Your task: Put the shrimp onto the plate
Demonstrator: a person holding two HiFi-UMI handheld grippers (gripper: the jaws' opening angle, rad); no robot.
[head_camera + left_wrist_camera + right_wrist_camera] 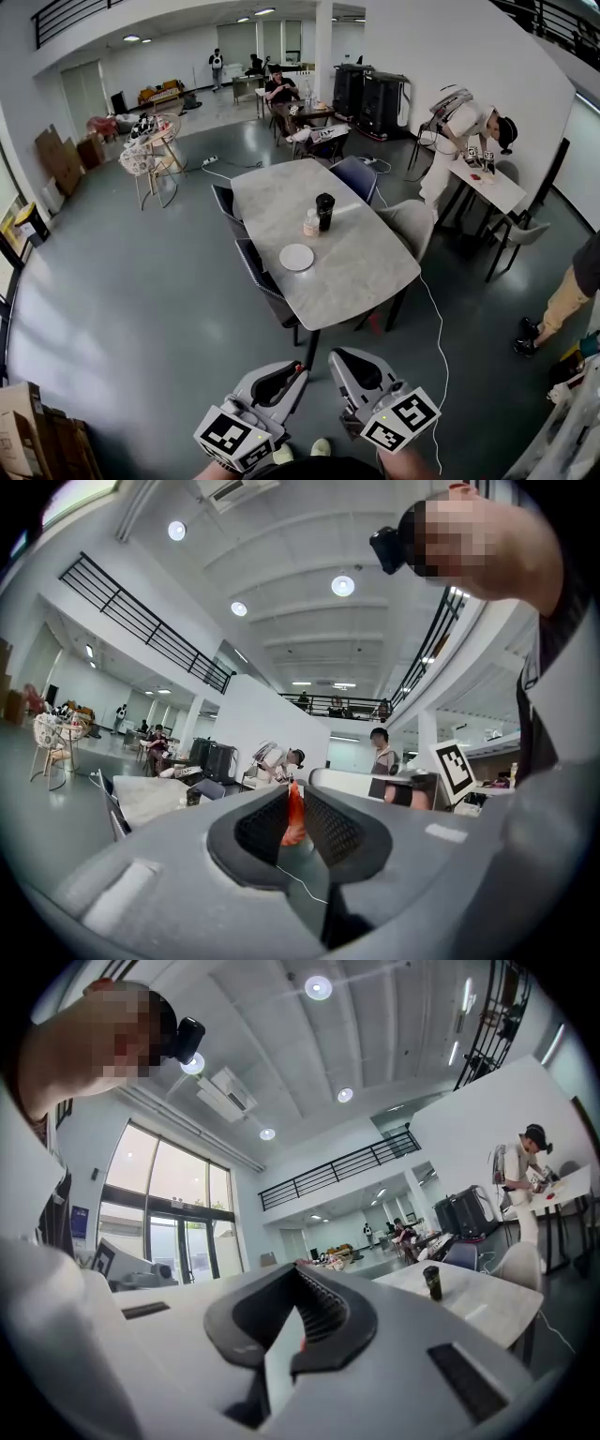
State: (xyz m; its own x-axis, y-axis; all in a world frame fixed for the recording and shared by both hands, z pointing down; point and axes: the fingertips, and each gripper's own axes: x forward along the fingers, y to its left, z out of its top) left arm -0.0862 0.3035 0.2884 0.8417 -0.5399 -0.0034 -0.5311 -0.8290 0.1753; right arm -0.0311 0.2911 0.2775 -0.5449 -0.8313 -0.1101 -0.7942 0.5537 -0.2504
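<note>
Small orange-red shrimp (293, 816): sitting pinched in left gripper (298, 371)
Right gripper (337, 355): jaws sitting pressed together
Round white plate (296, 257): sitting bare, well apart, so I'm guessing the drop-off's all left

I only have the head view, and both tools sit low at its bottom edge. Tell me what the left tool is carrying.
Observer: In the left gripper view, the left tool is shut on an orange-red shrimp, which stands upright between its jaws.
Operator: Now check the right tool.
Observer: In the right gripper view, the right tool has its jaws together. Only a tiny red speck shows at the seam, too small to name.
</note>
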